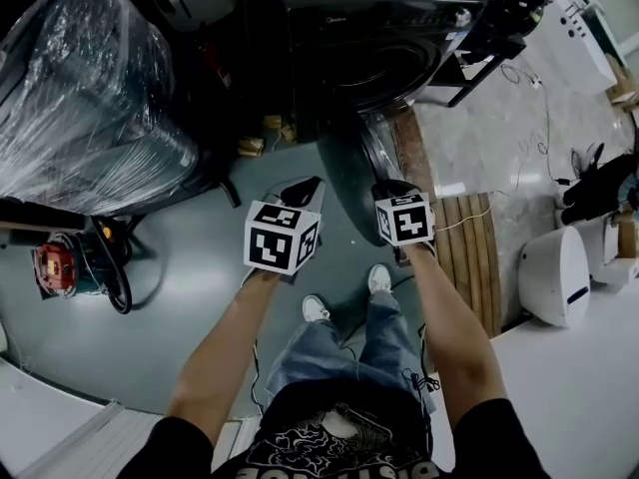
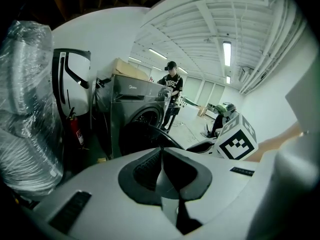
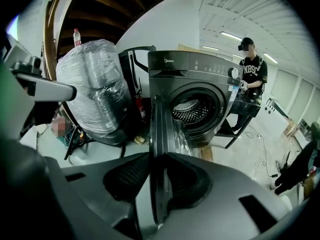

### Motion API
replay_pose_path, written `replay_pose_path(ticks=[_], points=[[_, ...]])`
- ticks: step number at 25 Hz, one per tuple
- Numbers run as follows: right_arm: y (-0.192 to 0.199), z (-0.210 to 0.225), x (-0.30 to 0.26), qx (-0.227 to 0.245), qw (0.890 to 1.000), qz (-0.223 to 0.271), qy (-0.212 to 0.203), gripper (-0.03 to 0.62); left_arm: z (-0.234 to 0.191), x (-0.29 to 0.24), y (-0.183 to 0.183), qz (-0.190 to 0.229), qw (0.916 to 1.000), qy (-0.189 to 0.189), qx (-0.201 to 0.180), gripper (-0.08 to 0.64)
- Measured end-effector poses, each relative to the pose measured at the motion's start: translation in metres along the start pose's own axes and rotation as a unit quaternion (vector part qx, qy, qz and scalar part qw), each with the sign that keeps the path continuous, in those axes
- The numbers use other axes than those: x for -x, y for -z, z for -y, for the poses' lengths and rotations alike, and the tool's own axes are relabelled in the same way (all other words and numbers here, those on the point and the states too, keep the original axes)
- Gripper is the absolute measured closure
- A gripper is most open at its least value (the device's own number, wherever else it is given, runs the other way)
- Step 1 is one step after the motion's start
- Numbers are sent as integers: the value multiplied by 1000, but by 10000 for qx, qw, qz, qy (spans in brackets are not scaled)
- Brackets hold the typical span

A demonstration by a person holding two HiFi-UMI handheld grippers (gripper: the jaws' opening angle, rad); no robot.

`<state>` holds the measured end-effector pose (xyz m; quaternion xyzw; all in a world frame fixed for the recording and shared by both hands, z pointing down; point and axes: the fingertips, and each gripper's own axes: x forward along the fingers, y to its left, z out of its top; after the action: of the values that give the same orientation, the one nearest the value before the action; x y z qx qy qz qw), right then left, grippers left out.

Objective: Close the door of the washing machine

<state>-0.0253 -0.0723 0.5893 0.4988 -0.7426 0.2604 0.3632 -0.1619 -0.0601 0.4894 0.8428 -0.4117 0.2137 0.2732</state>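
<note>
A dark grey front-loading washing machine (image 1: pixel 369 28) stands ahead with its round door (image 1: pixel 349 183) swung wide open toward me. In the right gripper view the door's edge (image 3: pixel 161 129) runs upright between the jaws, and the steel drum (image 3: pixel 192 109) shows behind it. My right gripper (image 1: pixel 391 190) (image 3: pixel 157 156) is shut on that door rim, a pad on each side. To the left of the door, my left gripper (image 1: pixel 300 190) (image 2: pixel 161 151) is shut with nothing in it. The left gripper view shows the machine (image 2: pixel 135 91) and the dark door (image 2: pixel 145 136) beyond its jaws.
A large plastic-wrapped bundle (image 1: pixel 90 98) fills the left side, with a red machine (image 1: pixel 60 267) and cables below it. A wooden pallet (image 1: pixel 469 247) and a white device (image 1: pixel 554 272) sit at the right. A person (image 3: pixel 252 74) stands right of the washer. A fire extinguisher (image 2: pixel 76 131) leans left of it.
</note>
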Motion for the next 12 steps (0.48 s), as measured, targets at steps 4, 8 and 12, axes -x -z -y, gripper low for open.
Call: replay_pose_path(ticks=[4, 8, 12], points=[[-1, 15, 0, 227, 9997, 1, -5, 477, 7, -10, -7, 42, 10000, 10, -74, 524], [-2, 32, 0, 397, 9991, 72, -126, 477, 17, -25, -13, 58, 9999, -20, -146, 523], [-5, 47, -1, 624, 9977, 147, -239, 477, 27, -40, -18, 54, 9998, -129, -142, 523]])
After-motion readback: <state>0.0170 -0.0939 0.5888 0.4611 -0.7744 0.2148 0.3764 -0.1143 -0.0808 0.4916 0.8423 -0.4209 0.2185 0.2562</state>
